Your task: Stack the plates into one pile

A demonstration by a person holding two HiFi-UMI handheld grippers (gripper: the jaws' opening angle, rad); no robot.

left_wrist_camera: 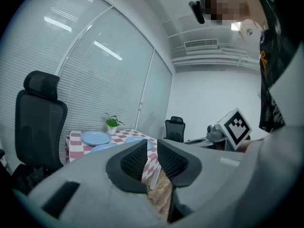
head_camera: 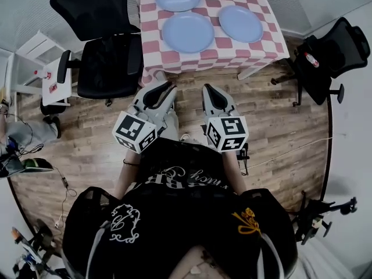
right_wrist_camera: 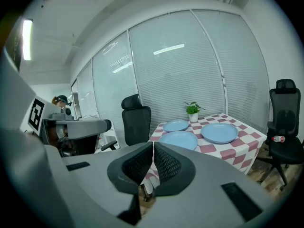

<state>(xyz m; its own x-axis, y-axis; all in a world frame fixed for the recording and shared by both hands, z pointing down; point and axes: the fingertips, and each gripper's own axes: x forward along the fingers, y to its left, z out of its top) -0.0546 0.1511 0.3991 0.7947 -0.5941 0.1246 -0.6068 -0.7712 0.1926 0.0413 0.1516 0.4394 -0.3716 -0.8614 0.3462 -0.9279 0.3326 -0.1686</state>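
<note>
Head view showed the left claw point(head_camera: 158, 93) and right claw point(head_camera: 214, 96) shut, empty, well short of the plates point(head_camera: 188, 32) ahead, so reaching and opening seemed next.

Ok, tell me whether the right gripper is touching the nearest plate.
Apart. Head view shows the right gripper over the floor, short of the table where the nearest plate lies.

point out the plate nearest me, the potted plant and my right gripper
plate nearest you point(head_camera: 188, 32), head view, centre of its blue face
potted plant point(right_wrist_camera: 192, 109), right gripper view, its green leaves
right gripper point(right_wrist_camera: 153, 148), right gripper view, where its shut jaw tips meet
</note>
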